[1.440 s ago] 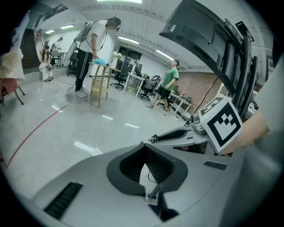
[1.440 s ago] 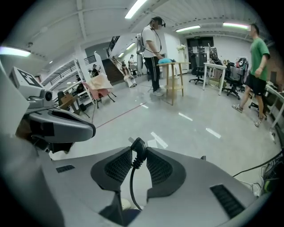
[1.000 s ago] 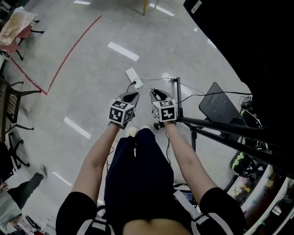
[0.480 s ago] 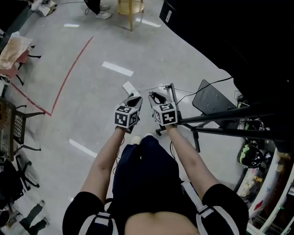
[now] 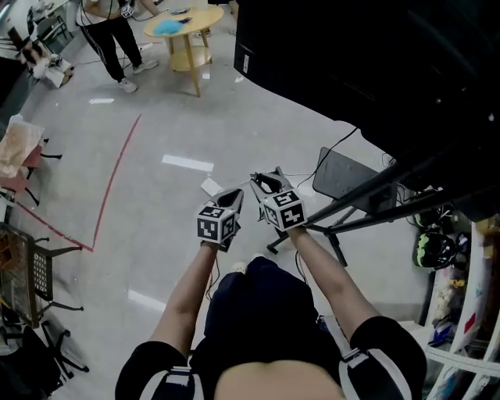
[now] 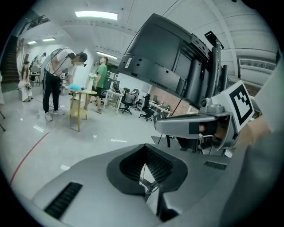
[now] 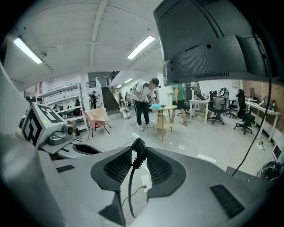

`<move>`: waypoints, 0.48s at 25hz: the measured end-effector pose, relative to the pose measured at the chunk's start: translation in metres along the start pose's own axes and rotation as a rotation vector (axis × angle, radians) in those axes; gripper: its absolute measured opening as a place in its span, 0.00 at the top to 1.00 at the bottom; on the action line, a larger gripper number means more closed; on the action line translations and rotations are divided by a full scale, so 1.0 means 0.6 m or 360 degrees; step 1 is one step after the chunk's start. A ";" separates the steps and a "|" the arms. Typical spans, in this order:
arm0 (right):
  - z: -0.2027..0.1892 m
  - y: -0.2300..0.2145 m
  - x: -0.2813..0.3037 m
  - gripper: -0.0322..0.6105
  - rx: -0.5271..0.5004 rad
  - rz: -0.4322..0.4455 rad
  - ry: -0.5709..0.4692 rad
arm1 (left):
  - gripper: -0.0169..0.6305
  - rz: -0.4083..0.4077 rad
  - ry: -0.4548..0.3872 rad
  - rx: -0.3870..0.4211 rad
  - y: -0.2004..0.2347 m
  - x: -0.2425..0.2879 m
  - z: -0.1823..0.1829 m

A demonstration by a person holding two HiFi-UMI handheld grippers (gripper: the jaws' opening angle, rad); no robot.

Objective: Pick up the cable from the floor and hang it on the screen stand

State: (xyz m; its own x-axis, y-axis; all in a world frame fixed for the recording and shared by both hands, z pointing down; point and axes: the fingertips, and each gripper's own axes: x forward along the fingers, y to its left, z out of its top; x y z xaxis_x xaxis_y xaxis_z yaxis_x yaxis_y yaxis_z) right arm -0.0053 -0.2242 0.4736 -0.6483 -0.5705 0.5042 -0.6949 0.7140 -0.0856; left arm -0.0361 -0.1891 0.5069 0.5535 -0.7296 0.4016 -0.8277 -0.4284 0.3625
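Observation:
In the right gripper view a black cable (image 7: pixel 131 186) hangs down from between the jaws, and my right gripper (image 7: pixel 137 153) is shut on its thick upper end. My left gripper (image 6: pixel 145 153) has its tips together, and a thin strand of the cable (image 6: pixel 147 181) hangs in the gap behind them. In the head view the left gripper (image 5: pixel 233 196) and the right gripper (image 5: pixel 266 182) stand side by side above the floor. The black screen (image 5: pixel 375 62) and its stand legs (image 5: pixel 359 223) are just to the right. A white power strip (image 5: pixel 211 187) lies on the floor beyond the left gripper.
A dark flat panel (image 5: pixel 345 180) lies by the stand. A person stands at a round yellow table (image 5: pixel 181 23) at the back. A red line (image 5: pixel 117 172) crosses the floor, with chairs (image 5: pixel 27 269) at the left. A helmet (image 5: pixel 433 250) and shelves sit at the right.
Both grippers have risen from the floor and stay side by side. The head view has tilted up, so the table, a person and more of the screen have come into view.

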 end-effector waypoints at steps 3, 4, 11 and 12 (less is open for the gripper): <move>0.027 0.003 -0.036 0.77 -0.0034 -0.0037 -0.0059 | 0.97 -0.0064 0.0003 0.0060 -0.021 -0.005 0.016; 0.035 0.003 -0.050 0.77 -0.0042 -0.0052 -0.0083 | 0.97 -0.0090 0.0002 0.0079 -0.030 -0.006 0.021; 0.070 -0.011 -0.142 0.77 -0.0033 -0.0155 -0.0232 | 0.97 -0.0315 -0.0021 0.0201 -0.121 -0.004 0.049; 0.071 -0.013 -0.156 0.77 -0.0035 -0.0174 -0.0246 | 0.97 -0.0353 -0.0026 0.0210 -0.137 -0.004 0.049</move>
State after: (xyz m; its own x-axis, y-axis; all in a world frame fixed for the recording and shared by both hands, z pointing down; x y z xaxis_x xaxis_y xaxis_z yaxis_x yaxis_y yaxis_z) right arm 0.0472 -0.1936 0.3906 -0.6104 -0.6997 0.3711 -0.7581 0.6520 -0.0176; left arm 0.0276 -0.1677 0.4515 0.7221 -0.6181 0.3108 -0.6918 -0.6438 0.3271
